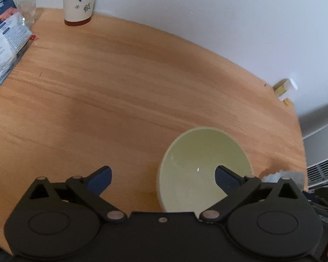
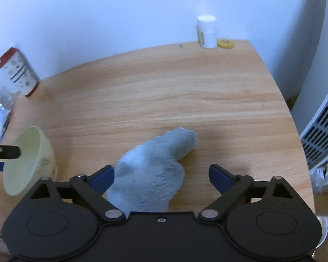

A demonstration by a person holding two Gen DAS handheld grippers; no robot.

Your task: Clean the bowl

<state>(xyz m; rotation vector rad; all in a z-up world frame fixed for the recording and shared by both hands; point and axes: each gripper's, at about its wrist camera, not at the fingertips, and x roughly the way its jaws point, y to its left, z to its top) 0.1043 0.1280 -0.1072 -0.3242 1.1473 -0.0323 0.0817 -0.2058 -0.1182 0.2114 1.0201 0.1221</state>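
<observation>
Straddling the near rim of the pale green bowl (image 1: 204, 168), the left gripper (image 1: 163, 180) has its jaws spread, apparently to steady it for wiping. The bowl sits on the wooden desk (image 1: 120, 83), at the right gripper's (image 2: 161, 178) nine o'clock. That gripper's jaws, also spread, flank the fluffy grey cloth (image 2: 155, 166), ungrasped.

wooden table (image 2: 185, 91) against white wall (image 2: 120, 11)
</observation>
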